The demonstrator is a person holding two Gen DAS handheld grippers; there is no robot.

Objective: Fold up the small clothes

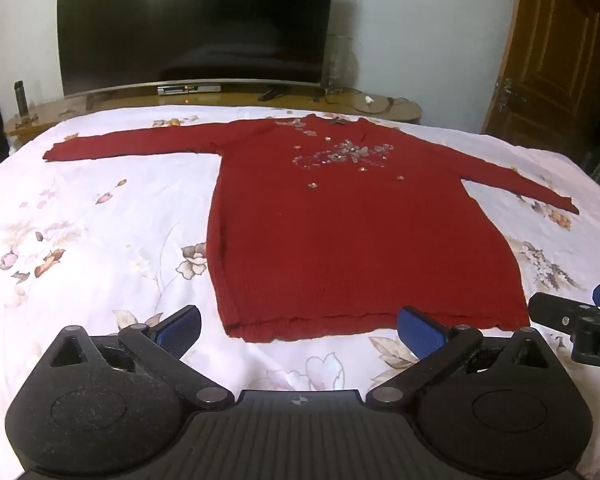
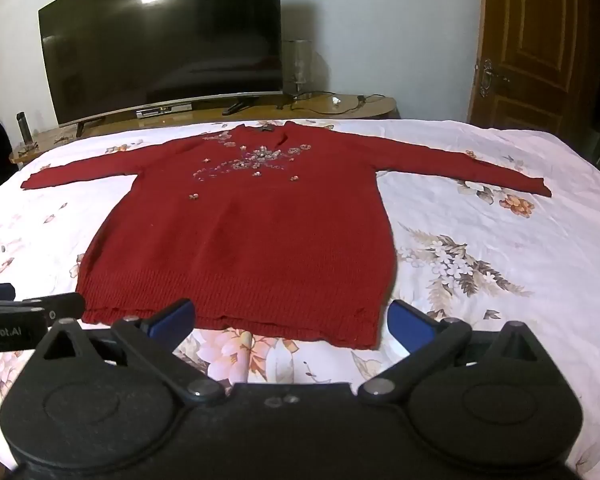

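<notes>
A dark red knit sweater [image 1: 340, 232] with beaded flowers on the chest lies flat, face up, on the bed, both sleeves spread out to the sides and its hem toward me. It also shows in the right wrist view [image 2: 244, 248]. My left gripper [image 1: 298, 326] is open and empty, just before the hem. My right gripper [image 2: 292, 318] is open and empty, also at the hem. The right gripper shows at the right edge of the left wrist view [image 1: 572, 316]; the left gripper shows at the left edge of the right wrist view [image 2: 32, 308].
The bed has a white flowered sheet [image 1: 80, 220]. Behind it stands a low wooden cabinet [image 1: 380, 110] with a big dark TV [image 1: 196, 24], cables and a bottle [image 1: 20, 98]. A brown wooden door [image 2: 540, 40] is at the right.
</notes>
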